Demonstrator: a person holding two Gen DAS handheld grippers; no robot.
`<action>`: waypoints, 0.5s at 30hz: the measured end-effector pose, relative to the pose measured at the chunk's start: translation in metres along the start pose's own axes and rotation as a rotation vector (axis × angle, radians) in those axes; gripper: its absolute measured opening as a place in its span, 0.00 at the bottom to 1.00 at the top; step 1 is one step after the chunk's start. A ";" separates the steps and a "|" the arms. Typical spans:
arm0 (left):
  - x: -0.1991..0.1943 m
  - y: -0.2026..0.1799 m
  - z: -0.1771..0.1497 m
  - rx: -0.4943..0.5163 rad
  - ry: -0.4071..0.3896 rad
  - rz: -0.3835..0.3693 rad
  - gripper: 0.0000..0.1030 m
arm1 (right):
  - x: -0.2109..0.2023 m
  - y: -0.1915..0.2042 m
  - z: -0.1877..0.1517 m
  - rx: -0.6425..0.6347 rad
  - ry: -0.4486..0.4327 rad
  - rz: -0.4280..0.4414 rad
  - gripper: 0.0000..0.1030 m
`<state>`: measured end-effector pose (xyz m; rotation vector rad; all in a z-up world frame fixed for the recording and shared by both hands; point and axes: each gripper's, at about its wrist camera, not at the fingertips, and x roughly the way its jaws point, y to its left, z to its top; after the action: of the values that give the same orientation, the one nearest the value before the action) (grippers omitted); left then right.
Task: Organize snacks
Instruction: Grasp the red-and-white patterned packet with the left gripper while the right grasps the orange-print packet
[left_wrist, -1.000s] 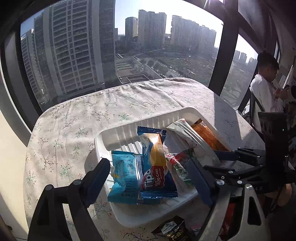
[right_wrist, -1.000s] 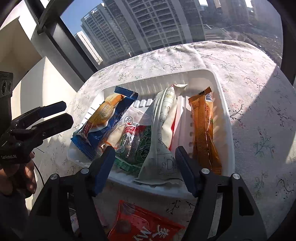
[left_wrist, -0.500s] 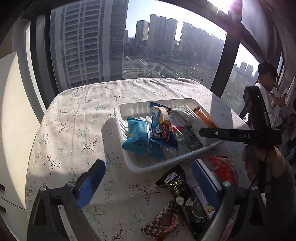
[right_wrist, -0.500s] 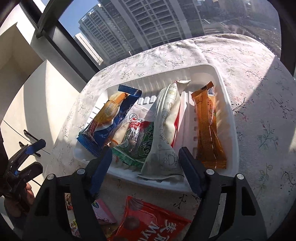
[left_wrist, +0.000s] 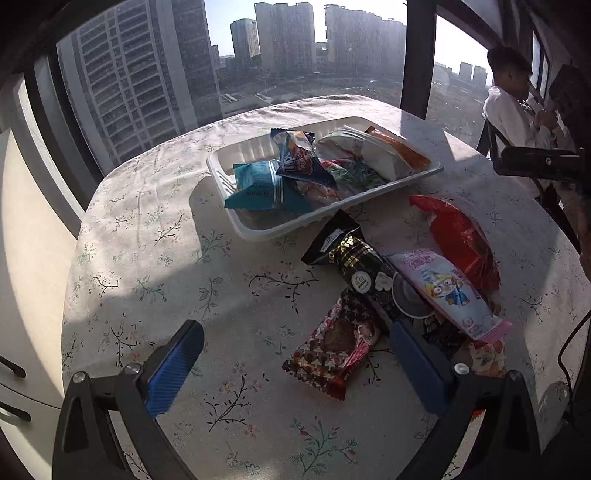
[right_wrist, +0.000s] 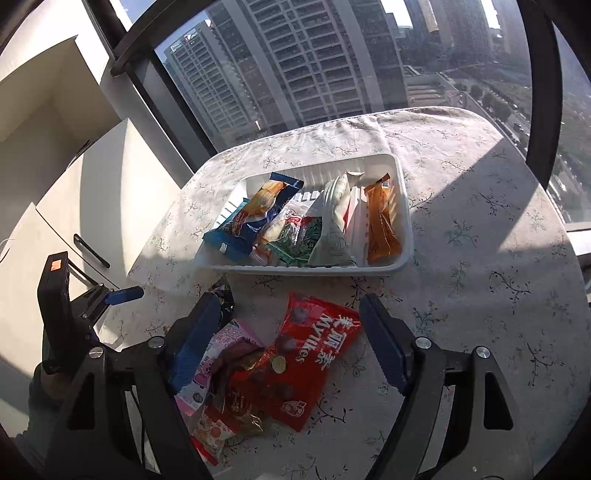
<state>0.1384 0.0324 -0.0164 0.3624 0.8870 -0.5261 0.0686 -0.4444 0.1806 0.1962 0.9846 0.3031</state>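
Note:
A white tray (left_wrist: 258, 232) (right_wrist: 295, 271) on the flowered tablecloth holds several snack packets: blue, green, white and orange ones. Loose packets lie in front of it: a black one (left_wrist: 354, 266), a pink one (left_wrist: 443, 291), a red Mylikes bag (right_wrist: 306, 354) (left_wrist: 458, 240) and a small red-patterned one (left_wrist: 332, 350). My left gripper (left_wrist: 295, 339) hovers over the patterned packet, jaws opening, pads touching nothing. My right gripper (right_wrist: 291, 306) hangs above the red bag, jaws opening too, nothing gripped. The left gripper (right_wrist: 122, 295) also shows at the left of the right wrist view.
The round table (right_wrist: 480, 221) stands against a large window with dark frames. A pale cabinet (right_wrist: 74, 192) is at the left. A person (left_wrist: 517, 110) in white sits beyond the table's far right edge. A cable hangs at the right.
Both grippers have drawn back from the tray, which now looks smaller and farther. The loose packets have come into view under them. Both pairs of jaws stand wider.

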 end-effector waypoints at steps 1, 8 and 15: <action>0.002 -0.004 -0.002 0.020 0.006 0.004 1.00 | -0.004 -0.001 -0.011 0.022 -0.006 0.004 0.75; 0.012 -0.017 -0.012 0.097 0.052 -0.029 0.74 | -0.025 0.005 -0.090 0.079 -0.024 0.028 0.75; 0.028 -0.020 -0.010 0.129 0.104 -0.088 0.68 | -0.015 0.038 -0.136 0.018 0.032 0.064 0.75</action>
<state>0.1353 0.0132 -0.0464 0.4733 0.9748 -0.6526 -0.0595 -0.4101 0.1307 0.2402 1.0140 0.3575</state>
